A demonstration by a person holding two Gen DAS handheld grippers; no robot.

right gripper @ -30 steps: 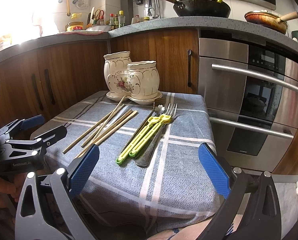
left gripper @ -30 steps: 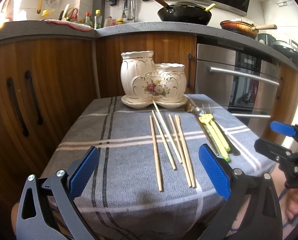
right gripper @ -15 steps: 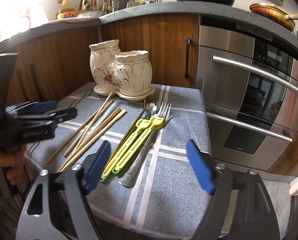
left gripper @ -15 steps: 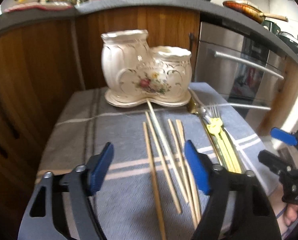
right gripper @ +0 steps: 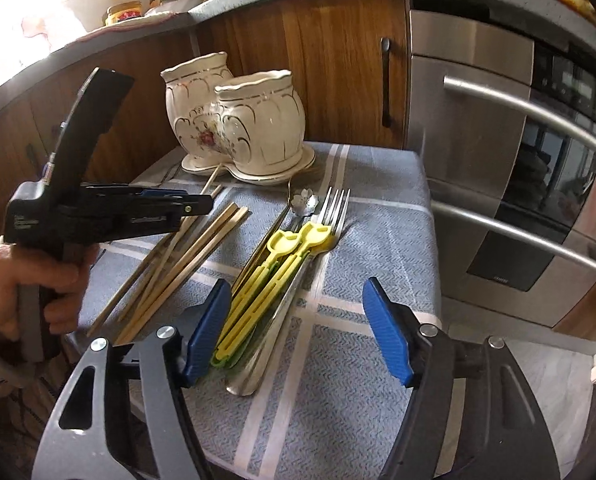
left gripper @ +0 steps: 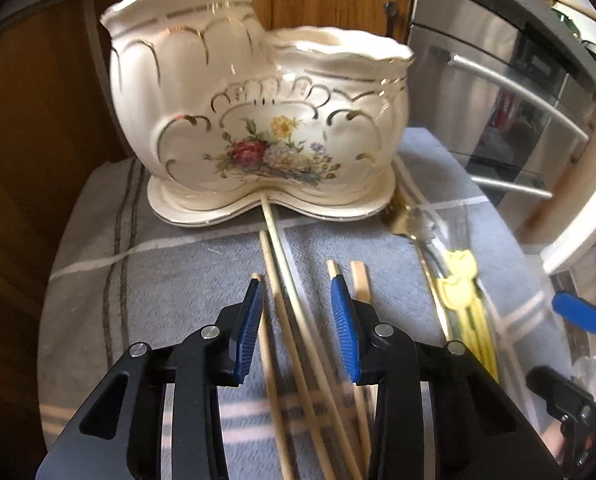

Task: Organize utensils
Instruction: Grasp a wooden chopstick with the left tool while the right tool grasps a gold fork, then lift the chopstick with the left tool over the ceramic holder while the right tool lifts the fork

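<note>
Closing now, the left gripper (left gripper: 296, 308) is lowered over the chopsticks (left gripper: 294, 320), its blue pads narrowed around two pale sticks in the middle of the row, though no pad is seen pressing on them yet. More sticks are left just outside each pad, so a clean pick would be judged to need the jaws centred on the inner pair and squeezed near mid-length, lest a neighbour be dragged along or one stick pivot free. The ceramic holder (left gripper: 258, 120) is found just beyond, on its saucer at the far edge of the checked cloth (left gripper: 98, 280) covering the tabletop, with one stick's tip touching the saucer rim. From the other side, the left gripper is seen tilted steeply downward, gripped from below by a hand (right gripper: 26, 280) with the wrist kept low. The right gripper (right gripper: 294, 328) is held moderately wide and is closing too, nothing pinched, hovering over the handles of the yellow utensils (right gripper: 274, 276) and the metal fork (right gripper: 330, 216) that lie beside them. Both utensil groups are still lying flat on the cloth, none yet placed in the holder.
</note>
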